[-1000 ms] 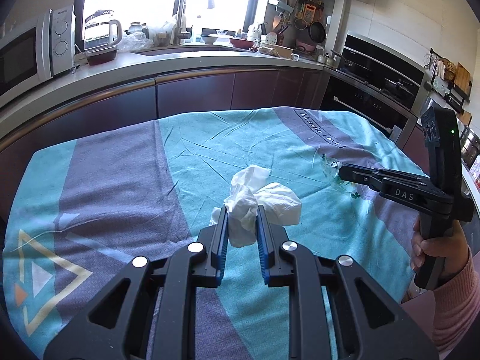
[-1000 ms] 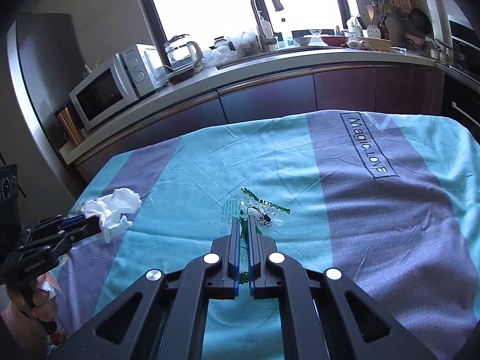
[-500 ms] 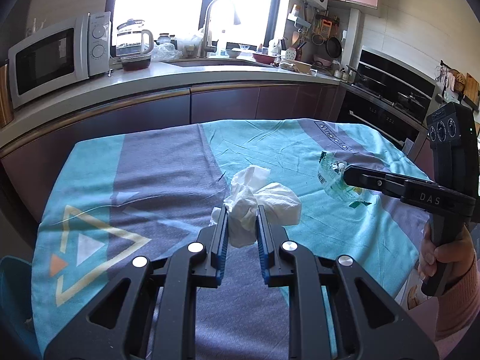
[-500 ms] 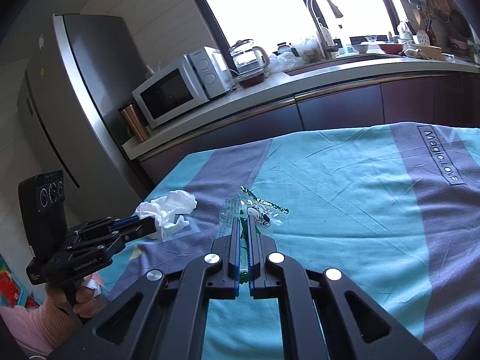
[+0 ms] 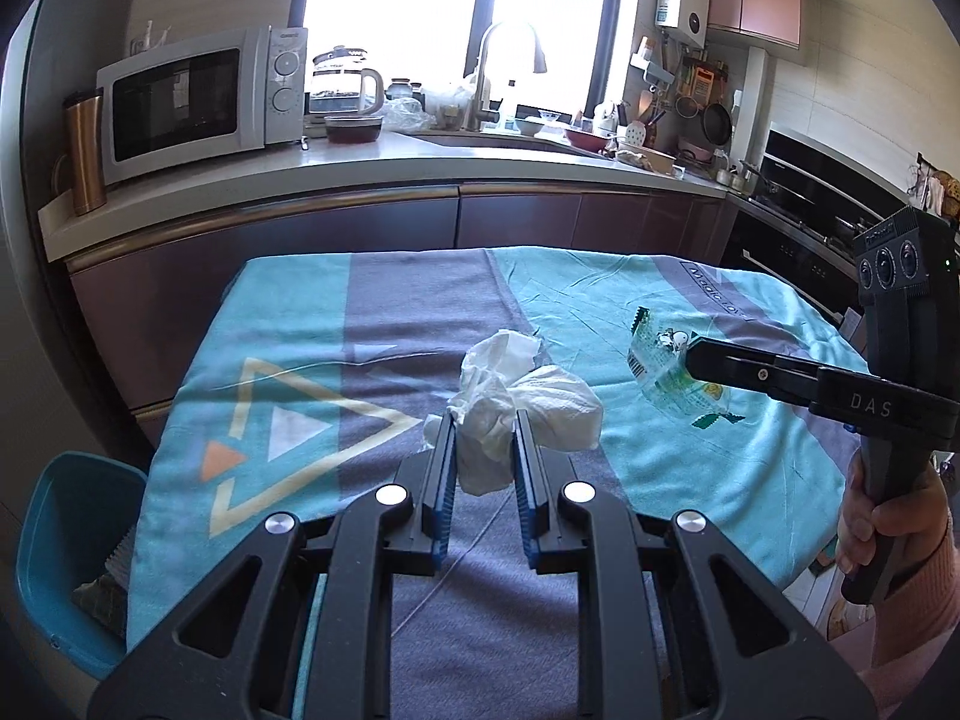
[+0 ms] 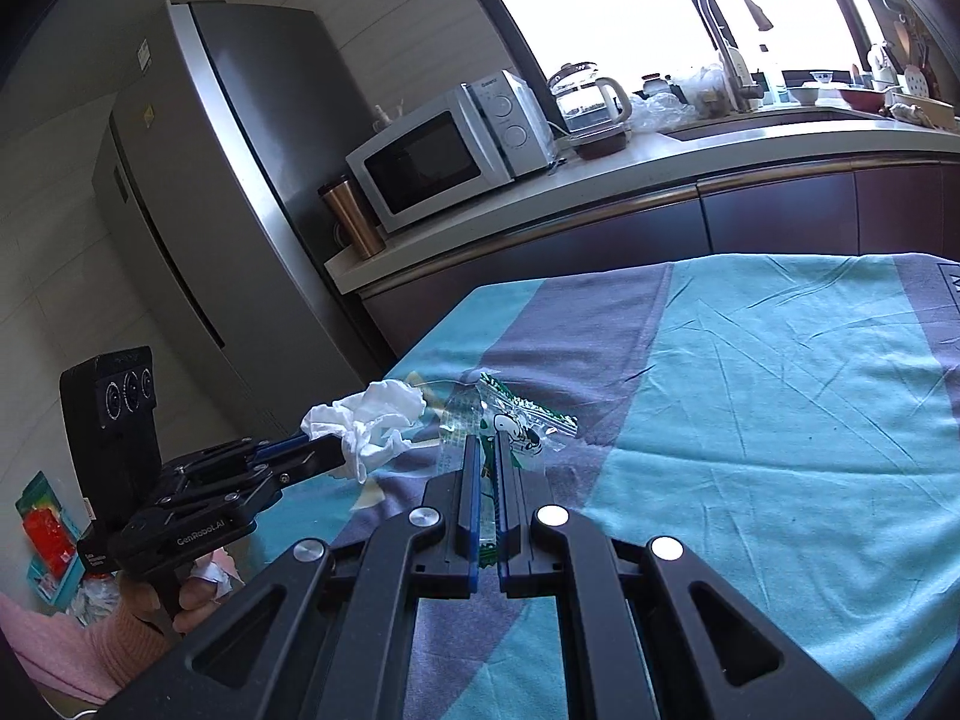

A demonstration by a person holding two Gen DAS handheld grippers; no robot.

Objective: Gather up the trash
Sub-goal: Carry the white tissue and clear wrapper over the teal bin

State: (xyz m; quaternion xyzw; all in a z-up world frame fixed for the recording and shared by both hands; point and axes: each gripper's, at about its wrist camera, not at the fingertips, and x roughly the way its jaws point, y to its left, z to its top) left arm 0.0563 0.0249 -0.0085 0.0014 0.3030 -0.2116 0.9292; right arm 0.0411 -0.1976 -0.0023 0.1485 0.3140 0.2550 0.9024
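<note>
My left gripper [image 5: 485, 433] is shut on a crumpled white tissue [image 5: 510, 402] and holds it above the table; it also shows in the right wrist view [image 6: 312, 456] with the tissue [image 6: 372, 426]. My right gripper [image 6: 487, 450] is shut on a clear plastic wrapper with green print [image 6: 510, 426], held above the cloth; it appears at the right of the left wrist view [image 5: 690, 357] with the wrapper [image 5: 660, 366].
A teal and purple cloth covers the table [image 5: 300, 324]. A blue bin [image 5: 54, 540] stands on the floor at the table's left edge. Behind are a counter with a microwave [image 5: 192, 102], a kettle and a sink. A fridge [image 6: 228, 192] stands at the left.
Both grippers have swung to the left over the table with their trash still held. The blue bin has come into the left wrist view.
</note>
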